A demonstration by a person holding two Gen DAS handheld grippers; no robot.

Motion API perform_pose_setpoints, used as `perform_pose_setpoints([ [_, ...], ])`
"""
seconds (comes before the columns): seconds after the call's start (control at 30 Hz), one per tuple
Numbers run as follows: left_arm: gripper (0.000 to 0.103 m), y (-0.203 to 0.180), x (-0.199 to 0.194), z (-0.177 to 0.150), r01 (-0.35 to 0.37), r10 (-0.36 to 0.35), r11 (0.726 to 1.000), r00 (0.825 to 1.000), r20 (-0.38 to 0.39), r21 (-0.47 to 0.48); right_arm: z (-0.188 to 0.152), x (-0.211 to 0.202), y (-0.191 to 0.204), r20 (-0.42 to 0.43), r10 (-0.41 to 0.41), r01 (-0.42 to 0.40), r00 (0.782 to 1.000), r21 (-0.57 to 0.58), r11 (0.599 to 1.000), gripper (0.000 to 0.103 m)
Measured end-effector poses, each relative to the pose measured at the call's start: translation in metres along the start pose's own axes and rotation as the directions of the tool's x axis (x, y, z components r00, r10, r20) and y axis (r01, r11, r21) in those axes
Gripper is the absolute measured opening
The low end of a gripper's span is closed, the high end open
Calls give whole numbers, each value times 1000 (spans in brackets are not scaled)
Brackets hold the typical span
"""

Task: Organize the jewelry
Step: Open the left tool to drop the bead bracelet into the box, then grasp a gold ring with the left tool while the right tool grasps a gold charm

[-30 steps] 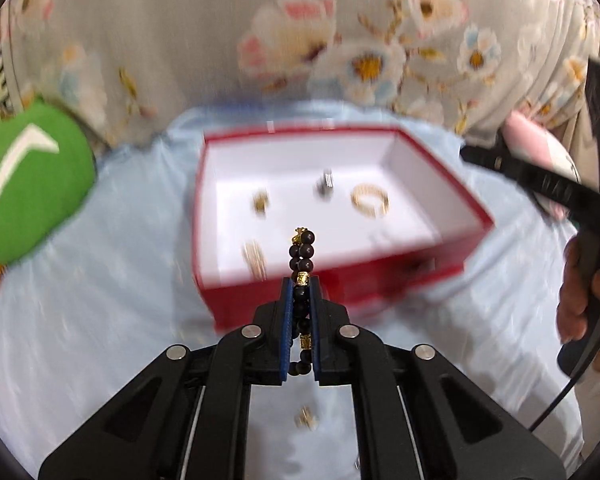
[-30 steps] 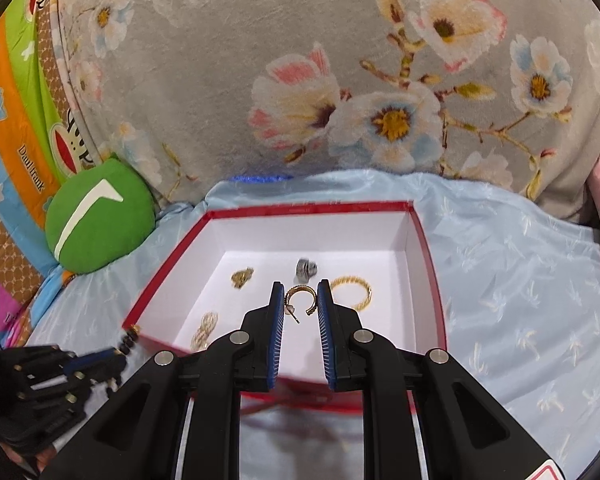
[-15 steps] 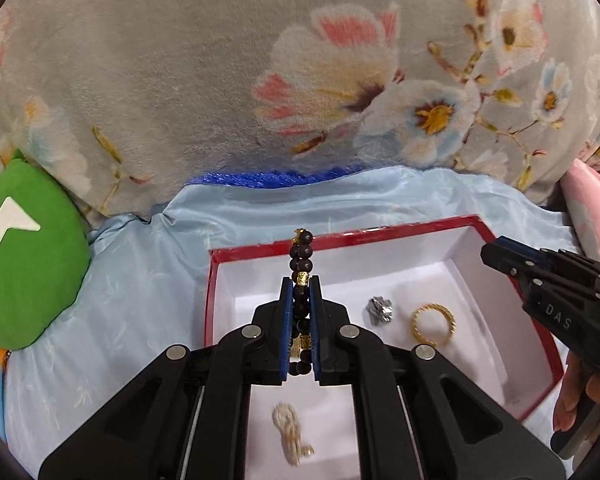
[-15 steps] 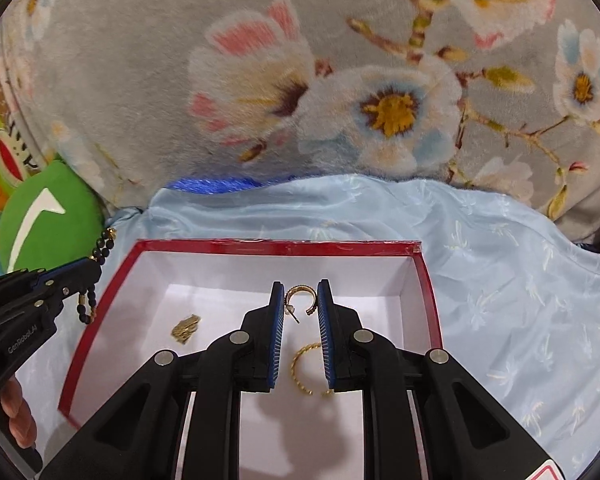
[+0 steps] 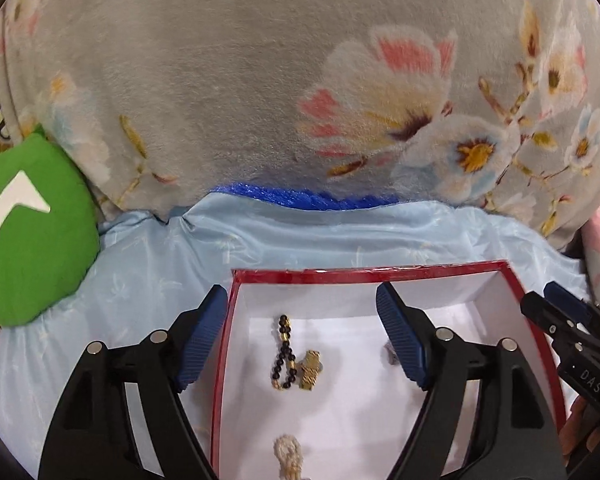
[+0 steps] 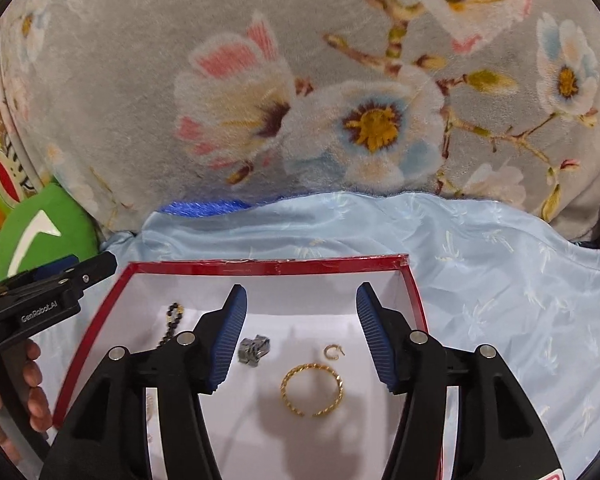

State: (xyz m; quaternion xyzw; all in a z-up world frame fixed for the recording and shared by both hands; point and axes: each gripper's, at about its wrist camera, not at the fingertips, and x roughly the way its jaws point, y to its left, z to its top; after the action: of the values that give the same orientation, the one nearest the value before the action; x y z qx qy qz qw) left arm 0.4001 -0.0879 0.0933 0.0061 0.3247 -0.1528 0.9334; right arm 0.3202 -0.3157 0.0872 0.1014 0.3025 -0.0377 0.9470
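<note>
Lettering "GenRobot.AI" marks the left gripper (image 6: 76,272) beside the red box (image 6: 268,267).

Far side: grey floral blanket (image 5: 260,80) fills the background. Pale blue satin cloth (image 6: 500,280) covers the near surface. Green cushion (image 5: 28,232) at left.

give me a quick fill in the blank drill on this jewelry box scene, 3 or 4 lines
1. Both hand-held grippers, left and right, have their jaws ____.
2. The black bead strand lies inside the ____ box.
3. In the right wrist view, the small gold hoop earring lies just beyond the twisted gold ____.
4. The box sits on a light ____ cloth.

Missing words: open; red; ring; blue
</note>
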Motion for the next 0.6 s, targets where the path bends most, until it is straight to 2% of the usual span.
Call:
perform_pose_setpoints([
  [0.1,74,7,-30,-13,5,-4,1000,1000,27,-7,-12,-43,6,54,28,-27,998,-31,999,56],
  [0.3,85,22,-106,-65,-23,23,1000,999,40,11,-61,-134,21,119,82,-72,990,-90,993,57],
  [0.47,86,38,-155,-133,-7,8,1000,998,-59,12,-126,-203,37,82,150,-141,985,-113,984,58],
  [0.6,86,45,-181,-193,-37,41,999,991,-131,31,-189,-244,53,9,188,-185,982,-128,974,58],
])
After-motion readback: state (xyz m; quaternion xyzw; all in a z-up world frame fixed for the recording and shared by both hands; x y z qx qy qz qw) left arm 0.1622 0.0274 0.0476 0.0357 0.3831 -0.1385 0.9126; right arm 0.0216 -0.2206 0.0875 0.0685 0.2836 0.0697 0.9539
